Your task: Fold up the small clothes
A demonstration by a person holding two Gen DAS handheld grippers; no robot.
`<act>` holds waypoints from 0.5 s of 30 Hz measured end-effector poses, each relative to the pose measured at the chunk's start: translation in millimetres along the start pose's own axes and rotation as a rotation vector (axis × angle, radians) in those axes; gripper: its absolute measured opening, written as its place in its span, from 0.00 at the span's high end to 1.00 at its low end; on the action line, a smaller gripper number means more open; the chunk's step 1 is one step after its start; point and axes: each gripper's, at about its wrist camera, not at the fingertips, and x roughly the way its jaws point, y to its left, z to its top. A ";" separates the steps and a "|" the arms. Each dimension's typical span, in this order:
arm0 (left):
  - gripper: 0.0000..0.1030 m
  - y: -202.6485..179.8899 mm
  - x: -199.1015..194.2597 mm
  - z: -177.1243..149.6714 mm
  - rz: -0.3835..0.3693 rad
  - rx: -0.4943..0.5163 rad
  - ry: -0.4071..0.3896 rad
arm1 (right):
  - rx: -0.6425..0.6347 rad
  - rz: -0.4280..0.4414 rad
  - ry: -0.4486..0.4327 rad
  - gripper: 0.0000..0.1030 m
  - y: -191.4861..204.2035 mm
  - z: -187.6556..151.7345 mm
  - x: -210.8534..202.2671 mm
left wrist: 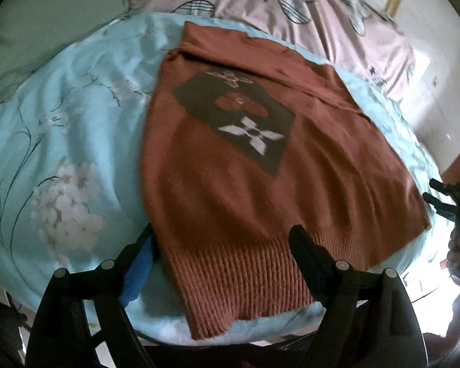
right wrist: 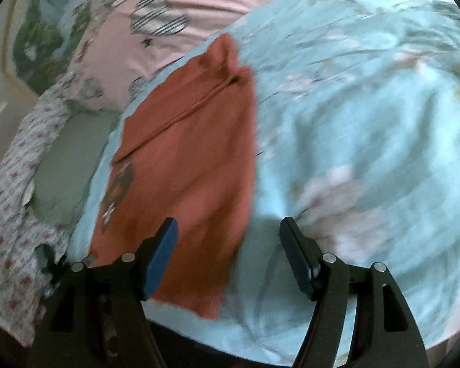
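A rust-red knitted sweater (left wrist: 260, 168) lies flat on a light blue floral quilt (left wrist: 76, 122), its sleeves folded in and its dark patch with a white flower facing up. Its ribbed hem (left wrist: 239, 279) points toward me. My left gripper (left wrist: 224, 245) is open, its fingers on either side of the hem's left part, just above it. In the right wrist view the sweater (right wrist: 193, 159) lies left of centre. My right gripper (right wrist: 228, 239) is open over the sweater's near right edge. The right gripper also shows at the far right of the left wrist view (left wrist: 444, 199).
A pink sheet with striped hearts (left wrist: 306, 9) lies beyond the quilt. A grey-green pillow (right wrist: 67, 171) and a small-flowered cloth (right wrist: 12, 214) lie left of the sweater. A wall with a framed picture (right wrist: 36, 30) stands behind the bed.
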 end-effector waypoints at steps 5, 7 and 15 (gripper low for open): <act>0.20 5.9 -6.2 -2.1 -0.091 -0.041 -0.002 | -0.022 0.107 0.058 0.32 10.1 -2.4 19.3; 0.24 11.1 -5.8 0.4 -0.128 -0.073 -0.005 | -0.026 0.107 0.063 0.32 11.7 -3.2 22.7; 0.37 17.3 -3.2 4.3 -0.163 -0.081 -0.004 | -0.025 0.118 0.091 0.42 7.0 -1.9 21.2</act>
